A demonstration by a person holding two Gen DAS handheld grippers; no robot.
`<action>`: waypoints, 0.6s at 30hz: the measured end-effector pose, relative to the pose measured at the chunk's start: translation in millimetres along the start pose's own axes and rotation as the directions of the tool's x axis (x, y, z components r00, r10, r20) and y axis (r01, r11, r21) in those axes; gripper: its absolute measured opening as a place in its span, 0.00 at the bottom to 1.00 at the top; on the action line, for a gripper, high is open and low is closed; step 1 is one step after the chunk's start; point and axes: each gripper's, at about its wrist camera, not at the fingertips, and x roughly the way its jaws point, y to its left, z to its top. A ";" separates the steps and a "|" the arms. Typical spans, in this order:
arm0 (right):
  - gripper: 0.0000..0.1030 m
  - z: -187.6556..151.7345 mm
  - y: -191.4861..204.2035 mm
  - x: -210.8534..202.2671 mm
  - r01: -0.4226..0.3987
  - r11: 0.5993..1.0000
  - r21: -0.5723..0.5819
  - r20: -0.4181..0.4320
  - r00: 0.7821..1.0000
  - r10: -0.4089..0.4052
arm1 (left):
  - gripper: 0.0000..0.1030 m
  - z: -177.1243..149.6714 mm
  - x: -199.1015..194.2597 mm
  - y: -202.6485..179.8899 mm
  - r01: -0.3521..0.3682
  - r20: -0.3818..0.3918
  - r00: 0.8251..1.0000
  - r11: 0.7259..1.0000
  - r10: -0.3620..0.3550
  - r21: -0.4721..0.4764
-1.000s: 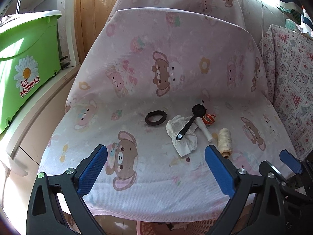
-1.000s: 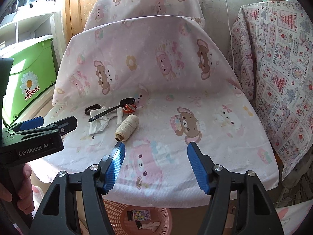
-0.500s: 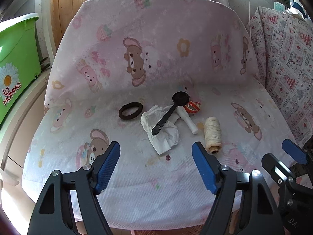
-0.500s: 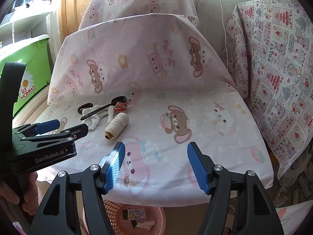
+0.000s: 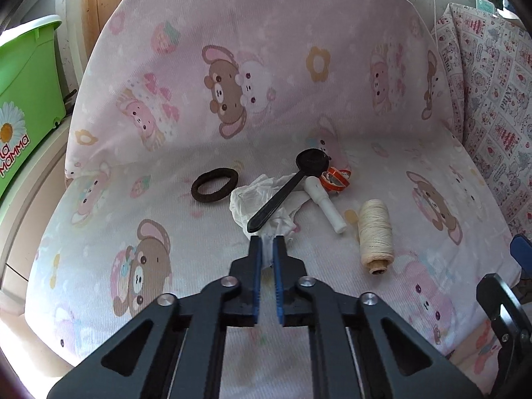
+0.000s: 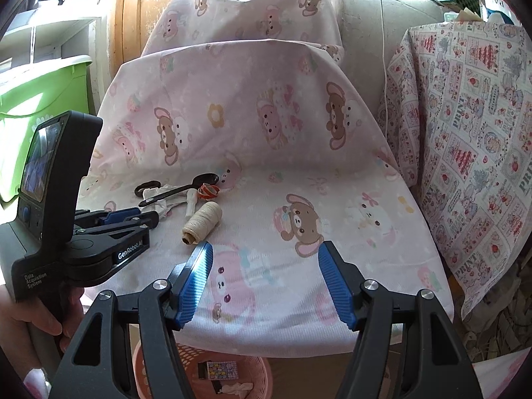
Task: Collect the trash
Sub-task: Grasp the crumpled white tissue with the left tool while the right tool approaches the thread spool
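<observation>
A crumpled white tissue [image 5: 262,199] lies on the pink bear-print chair seat [image 5: 133,219], under a black spoon [image 5: 286,191]. My left gripper [image 5: 266,244] is shut on the tissue's near corner; it also shows in the right wrist view [image 6: 146,217]. Beside the tissue lie a white plastic tube [image 5: 326,204], an orange-and-white wrapper [image 5: 336,179], a spool of cream thread [image 5: 375,231] and a dark hair band [image 5: 214,185]. My right gripper [image 6: 264,262] is open and empty over the seat's front edge, right of the spool [image 6: 202,221].
A pink basket [image 6: 212,370] with some trash stands on the floor under the seat's front edge. A green bin [image 5: 23,99] stands at the left. A chair draped in patterned cloth [image 6: 465,153] stands at the right.
My left gripper has moved forward to the tissue and closed on its near corner. The right gripper has stayed open and barely moved.
</observation>
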 end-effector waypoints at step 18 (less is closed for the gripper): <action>0.66 16.5 43.1 65.0 -0.100 0.994 0.053 -0.071 0.992 0.104 | 0.03 12.5 -81.7 45.0 -0.063 0.222 0.972 0.995 0.078 -0.073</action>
